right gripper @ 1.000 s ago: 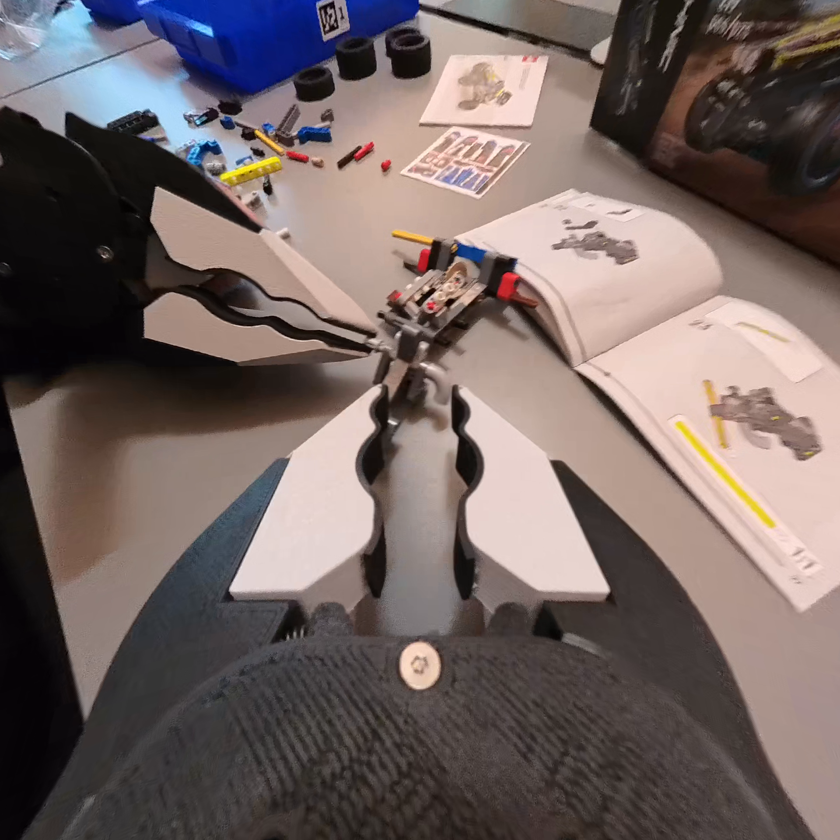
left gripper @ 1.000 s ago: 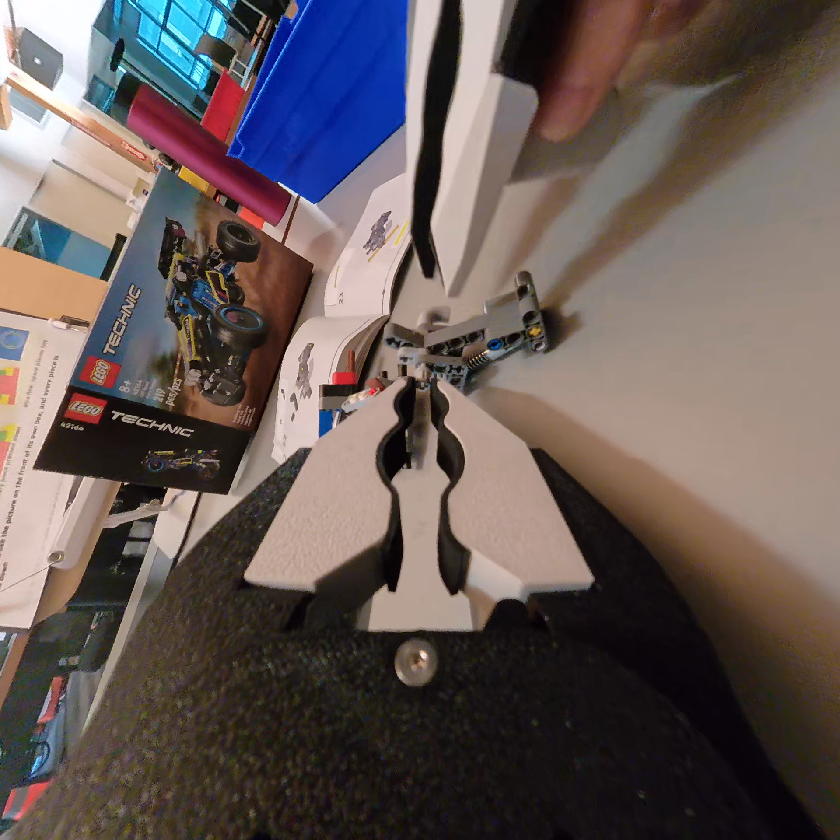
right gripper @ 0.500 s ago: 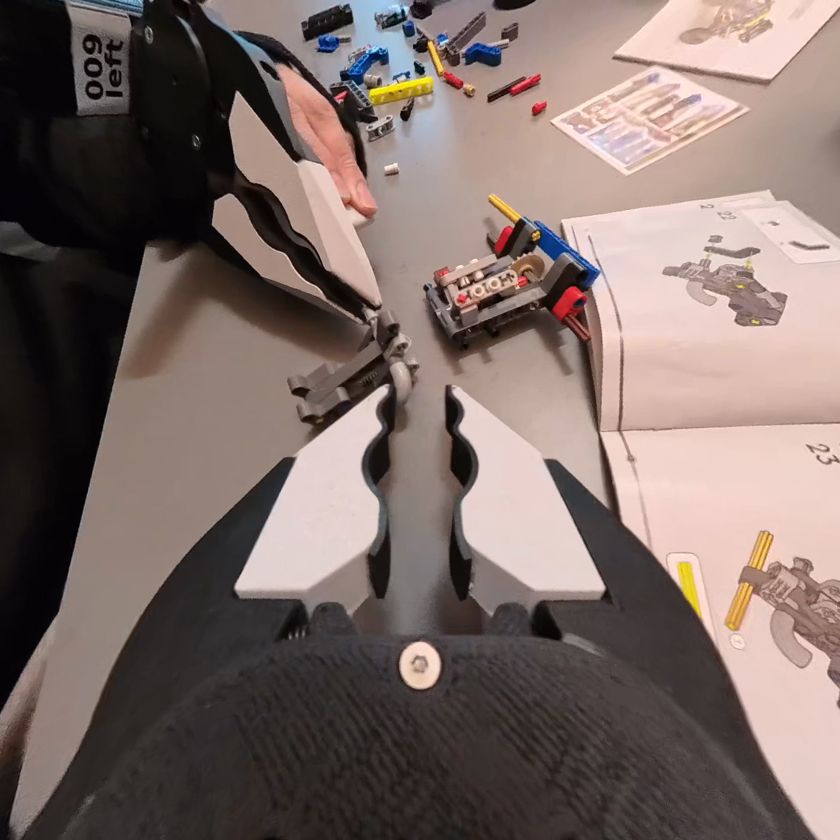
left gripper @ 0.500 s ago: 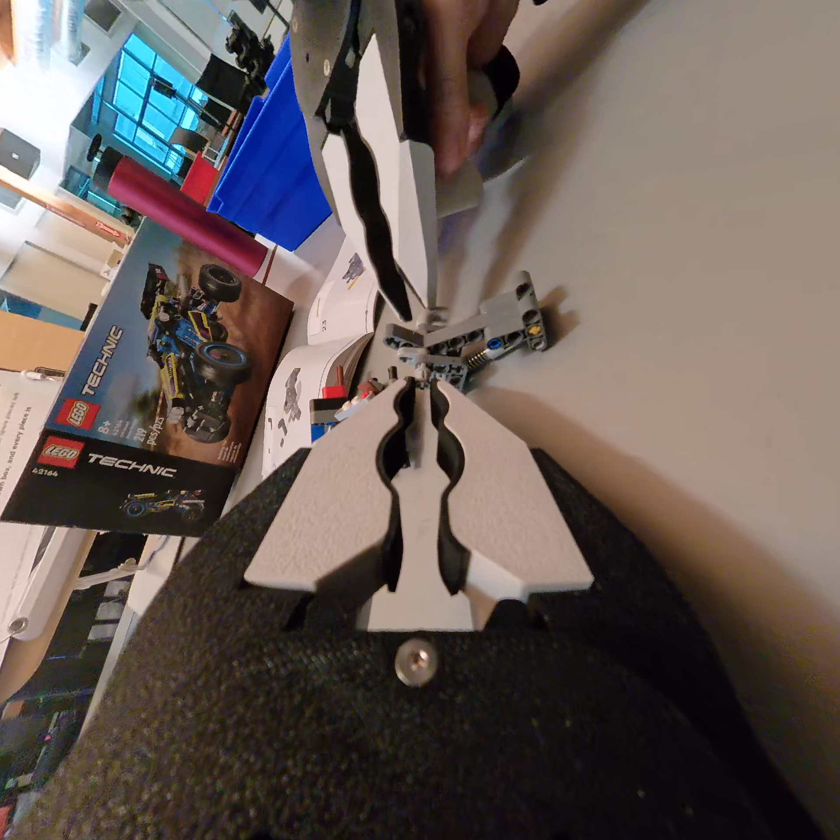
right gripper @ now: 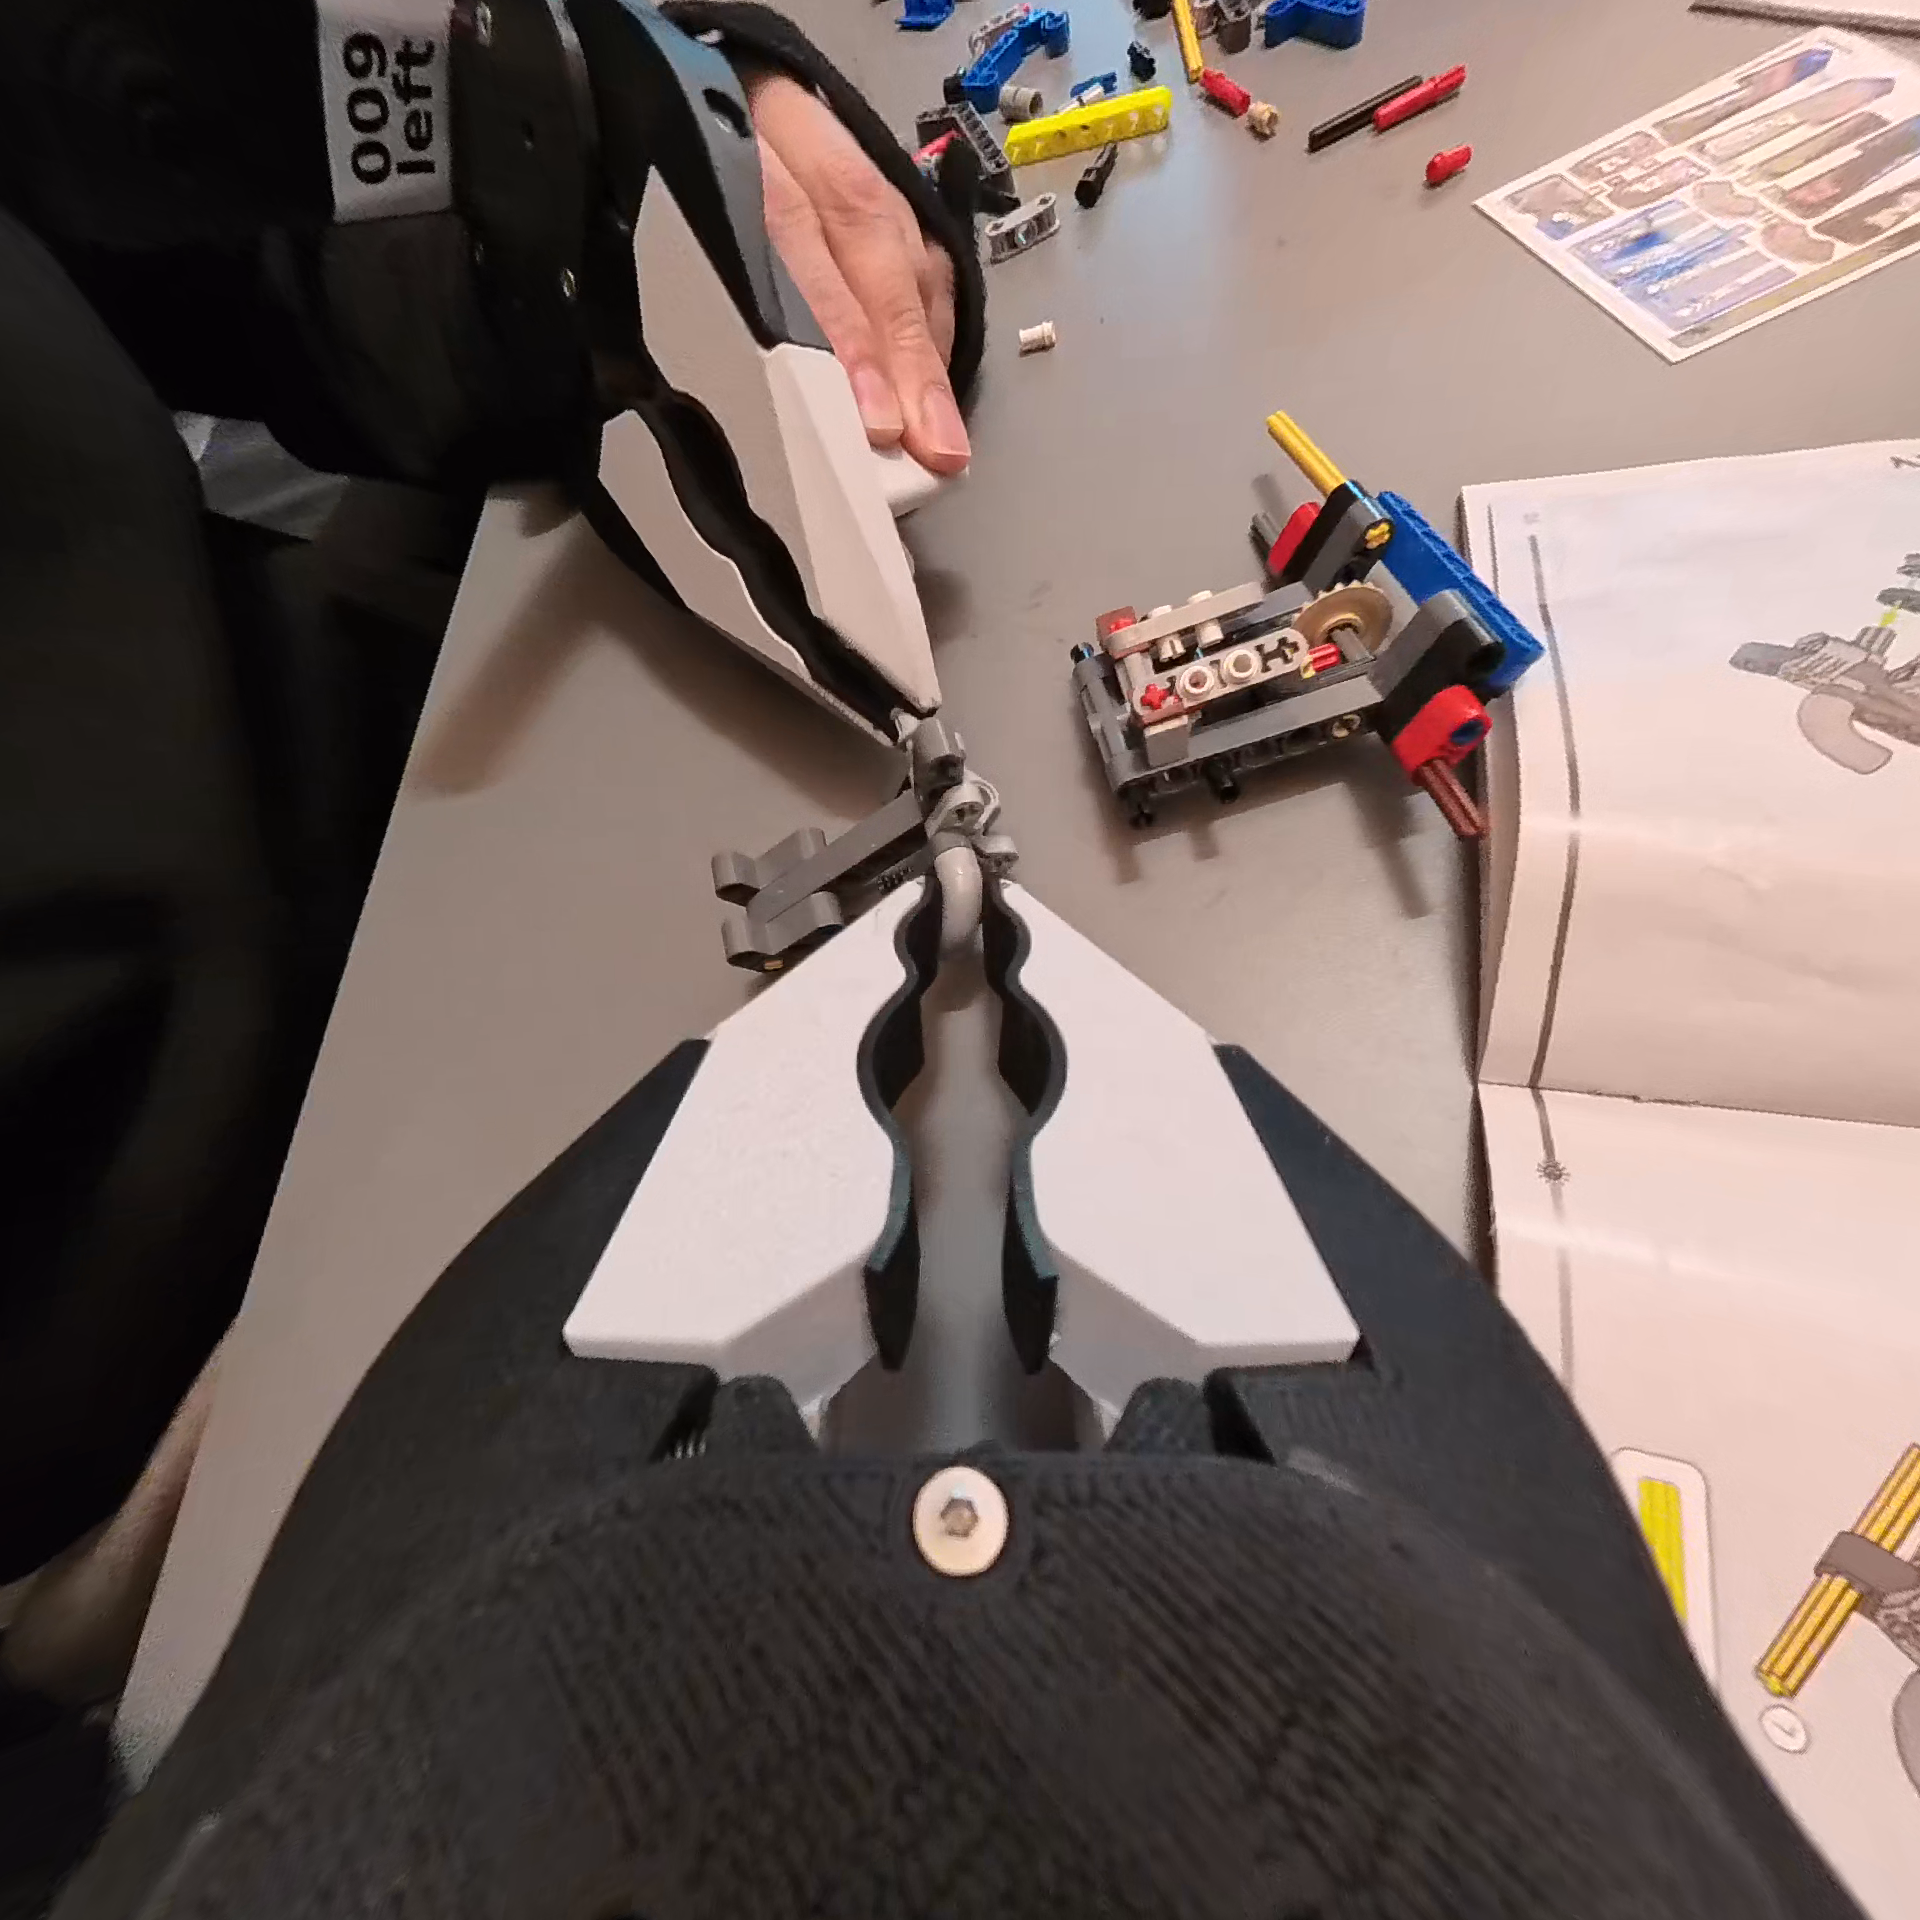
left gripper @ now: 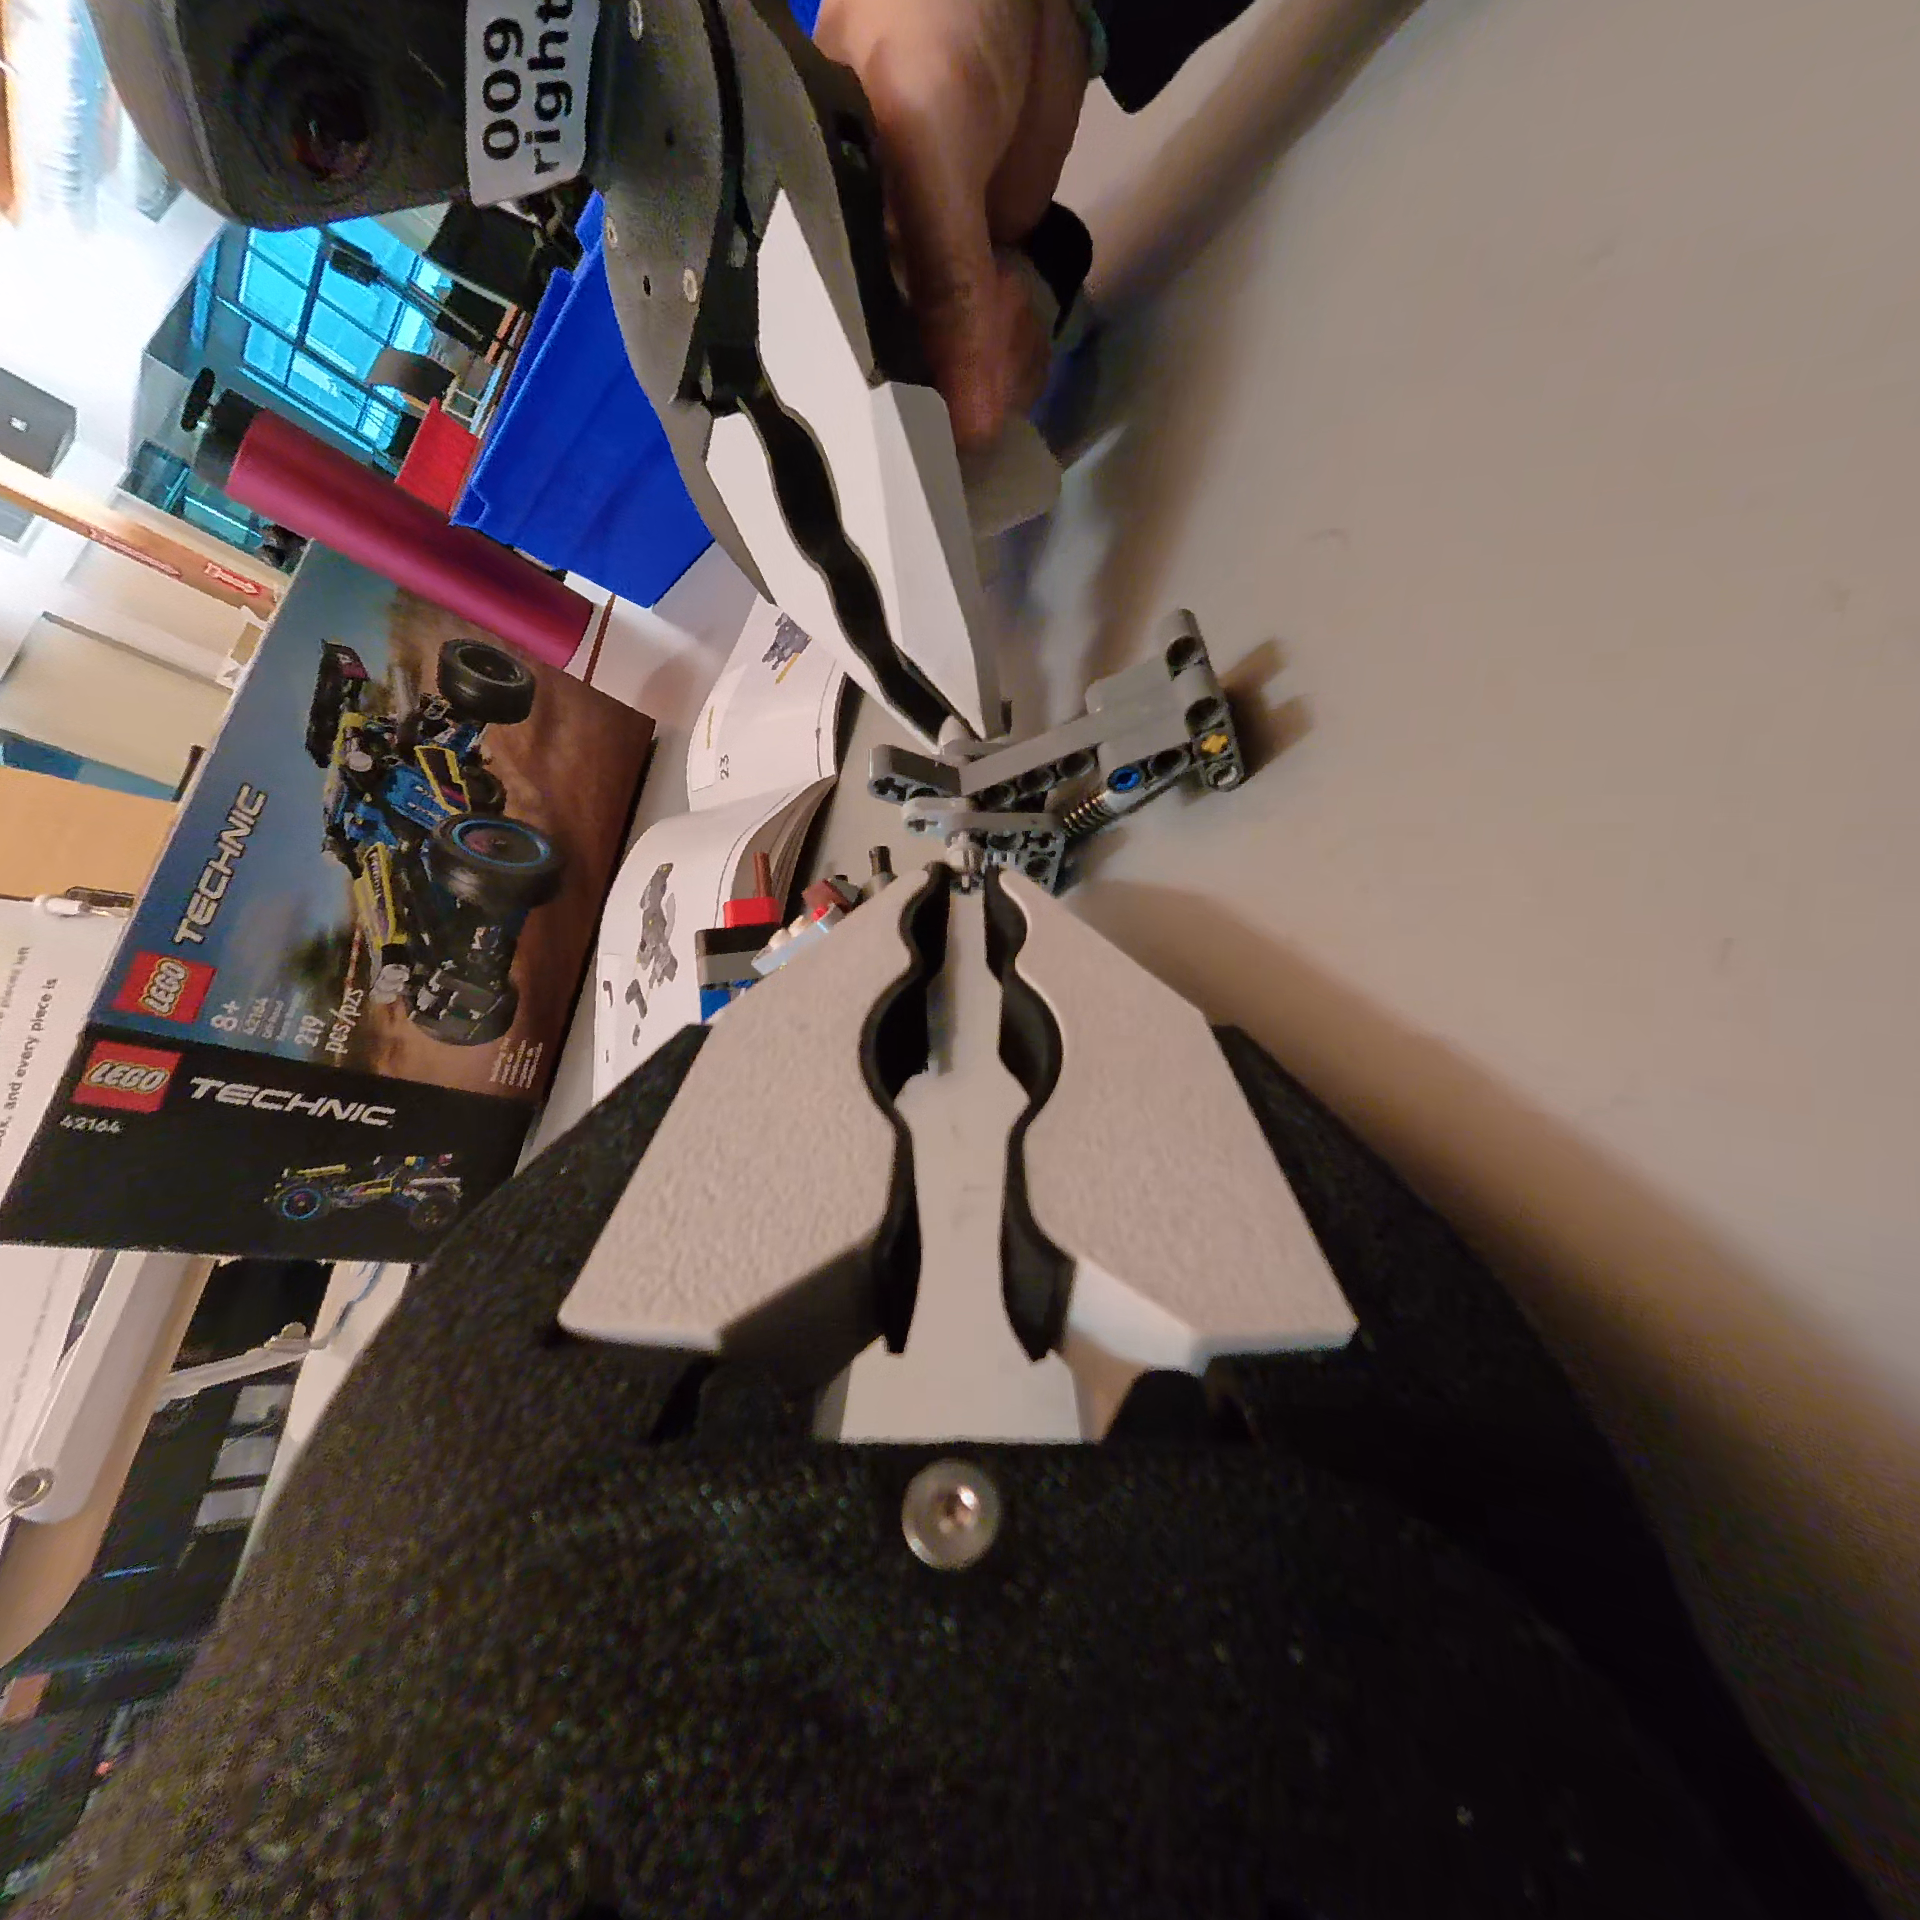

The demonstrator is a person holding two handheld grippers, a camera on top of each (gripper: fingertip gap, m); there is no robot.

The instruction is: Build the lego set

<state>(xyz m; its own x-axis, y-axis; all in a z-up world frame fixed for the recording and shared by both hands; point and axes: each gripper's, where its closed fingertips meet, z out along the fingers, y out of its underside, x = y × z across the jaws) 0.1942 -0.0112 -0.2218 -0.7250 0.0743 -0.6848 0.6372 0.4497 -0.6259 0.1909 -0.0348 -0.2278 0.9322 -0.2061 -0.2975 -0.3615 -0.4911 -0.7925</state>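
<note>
The grey suspension sub-assembly (right gripper: 831, 862) lies on the grey desk (right gripper: 1195, 987) and serves as the reference for all positions. Nearest the right wrist camera, the right gripper (right gripper: 961, 899) is narrowed onto the light grey curved piece (right gripper: 961, 883) at the near end of this sub-assembly, with both fingertips pressed against it. The left gripper (right gripper: 914, 722) enters from the upper left of the sub-assembly, its tips closed on the small dark grey connector (right gripper: 935, 753) at the top end; a hand (right gripper: 873, 301) rests along its upper finger. In the left wrist view, the left gripper (left gripper: 964, 878) shows only a slim gap between its tips, pinching a thin part of the sub-assembly (left gripper: 1060, 769), while the right gripper (left gripper: 961, 727) meets the same sub-assembly from above. To the right of the sub-assembly, apart from it, sits the larger chassis build (right gripper: 1309, 665) with blue beam, red connectors and a tan gear. Beyond the chassis, farther right, the open instruction booklet (right gripper: 1714, 779) lies flat. Farther back from the sub-assembly, loose parts (right gripper: 1091, 104), including a yellow beam, are scattered, with a sticker sheet (right gripper: 1714, 177) to their right. In the left wrist view, the set box (left gripper: 332, 914) stands beyond the booklet, and a blue bin (left gripper: 582, 436) lies farther still.
</note>
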